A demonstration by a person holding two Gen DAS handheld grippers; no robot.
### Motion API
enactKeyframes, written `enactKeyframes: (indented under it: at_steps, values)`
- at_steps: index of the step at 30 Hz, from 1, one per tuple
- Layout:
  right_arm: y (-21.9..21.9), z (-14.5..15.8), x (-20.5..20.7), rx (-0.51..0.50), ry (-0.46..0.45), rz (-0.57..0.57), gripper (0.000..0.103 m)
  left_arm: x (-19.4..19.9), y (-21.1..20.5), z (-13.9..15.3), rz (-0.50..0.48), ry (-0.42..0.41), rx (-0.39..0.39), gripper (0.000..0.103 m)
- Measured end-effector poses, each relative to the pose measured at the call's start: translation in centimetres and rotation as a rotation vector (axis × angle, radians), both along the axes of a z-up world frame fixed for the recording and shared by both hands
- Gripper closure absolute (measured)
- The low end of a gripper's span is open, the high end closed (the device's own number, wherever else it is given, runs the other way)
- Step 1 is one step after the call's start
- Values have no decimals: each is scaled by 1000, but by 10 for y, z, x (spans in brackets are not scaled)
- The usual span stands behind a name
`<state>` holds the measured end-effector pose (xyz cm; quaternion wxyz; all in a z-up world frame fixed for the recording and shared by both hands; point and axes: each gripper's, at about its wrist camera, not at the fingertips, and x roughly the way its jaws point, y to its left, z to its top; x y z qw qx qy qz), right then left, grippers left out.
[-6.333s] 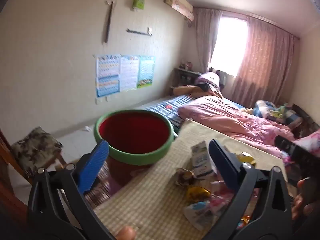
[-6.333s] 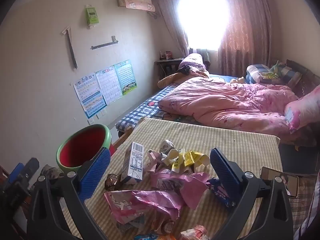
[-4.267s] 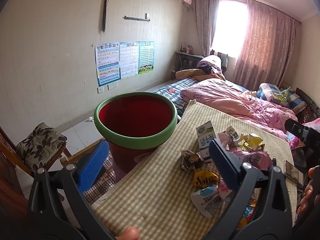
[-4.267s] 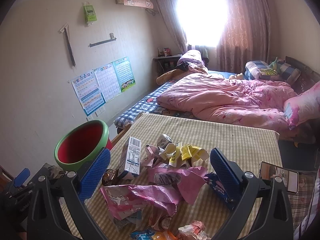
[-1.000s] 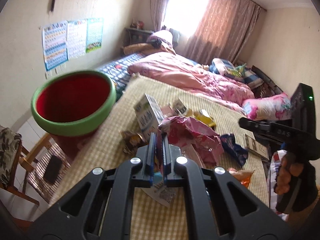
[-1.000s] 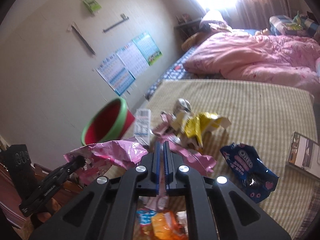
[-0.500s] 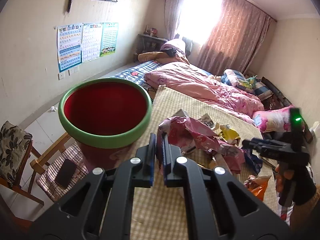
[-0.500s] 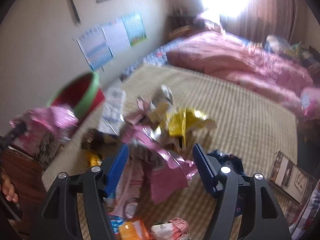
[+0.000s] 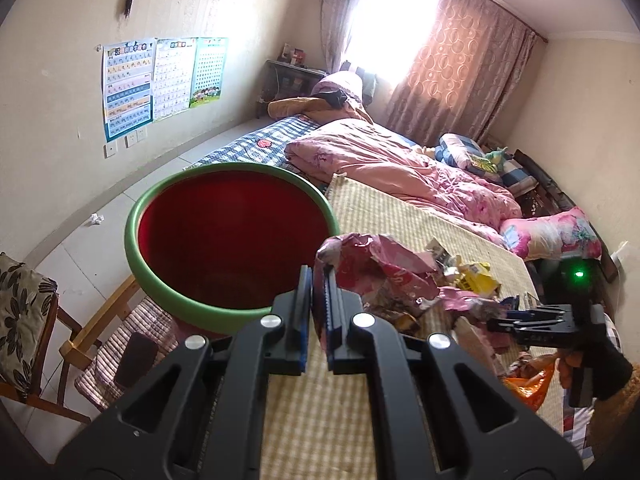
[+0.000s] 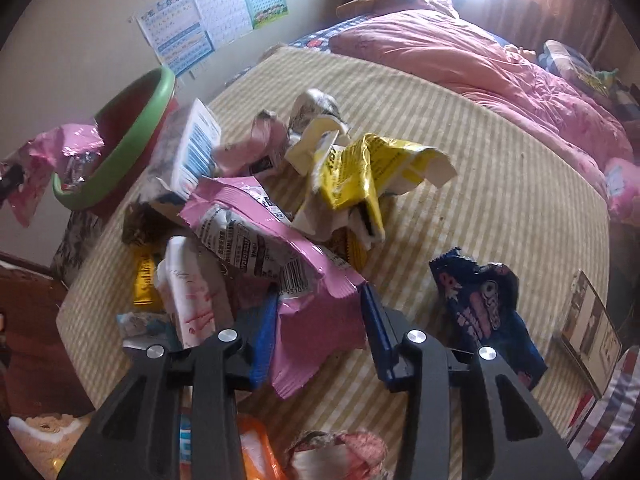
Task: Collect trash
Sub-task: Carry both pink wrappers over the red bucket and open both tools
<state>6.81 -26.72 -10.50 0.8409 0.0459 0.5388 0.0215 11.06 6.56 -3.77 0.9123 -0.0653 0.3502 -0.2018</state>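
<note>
My left gripper [image 9: 316, 276] is shut on a crumpled pink wrapper [image 9: 372, 268] and holds it beside the rim of the red bin with a green rim [image 9: 232, 236]. That wrapper [image 10: 60, 144] also shows at the bin [image 10: 132, 128] in the right wrist view. My right gripper [image 10: 320, 304] is open, its jaws either side of a second pink snack bag [image 10: 280, 256] lying on the trash pile on the checked table [image 10: 500, 184]. A yellow wrapper [image 10: 368, 172], a white carton [image 10: 196, 148] and a blue Oreo bag [image 10: 484, 304] lie nearby.
A wooden chair [image 9: 100, 332] with a cushion holds the bin left of the table. A bed with a pink quilt [image 9: 400, 160] lies behind. A booklet [image 10: 592, 328] rests at the table's right edge. An orange packet [image 10: 252, 452] lies near the front.
My left gripper has carried the pink wrapper closer to the bin's rim. My right gripper has lowered onto the pile, its open jaws now straddling the second pink bag.
</note>
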Motion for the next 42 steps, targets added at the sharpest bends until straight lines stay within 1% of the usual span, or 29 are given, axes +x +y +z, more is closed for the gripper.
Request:
enactKeyframes:
  at_steps: [2,6,8,11,13,15,17,20,24,26,28,29,30,31,32,34,36,38,40,42]
  values:
    - [0,11,0,12,-22,-17,64,6,6,0,5,-4,0,97]
    - [1,46,-6,30,-103,-74,64,20,20,-1,27,-17,17,97]
    - [4,69,-6,75,-169,-103,64,25,25,-3,36,-17,22,97]
    - [14,91,-1,137,-250,-130,63,36,35,-7,53,-8,29,97]
    - [31,101,11,180,-303,-127,63,44,39,-11,63,-5,39,97]
    - [53,103,28,211,-324,-107,63,51,42,-16,70,-3,54,97]
    - [70,100,40,238,-320,-87,63,56,44,-22,76,4,71,97]
    - [110,86,71,298,-275,-38,63,64,51,-29,86,18,88,97]
    - [150,75,100,305,-249,8,63,68,56,-29,85,9,107,97]
    - [159,70,109,310,-241,15,62,72,58,-30,88,10,109,97]
    - [169,67,114,310,-240,28,60,72,60,-31,100,6,112,96]
    - [172,65,117,308,-241,31,58,73,61,-32,108,5,115,92]
    - [176,64,120,308,-245,31,53,73,61,-32,113,6,117,80]
    - [178,64,121,315,-249,27,49,72,61,-32,118,7,117,73]
    - [179,66,124,325,-253,23,45,72,63,-32,125,6,110,63]
    - [175,71,119,342,-277,15,44,73,65,-32,136,6,104,60]
    - [169,75,112,333,-295,8,40,73,66,-32,147,8,106,58]
    - [160,80,105,326,-310,-4,39,73,65,-30,156,9,101,58]
    - [147,85,96,309,-324,-23,39,72,62,-27,160,5,91,57]
    - [132,91,84,275,-342,-45,38,68,54,-22,154,-5,77,54]
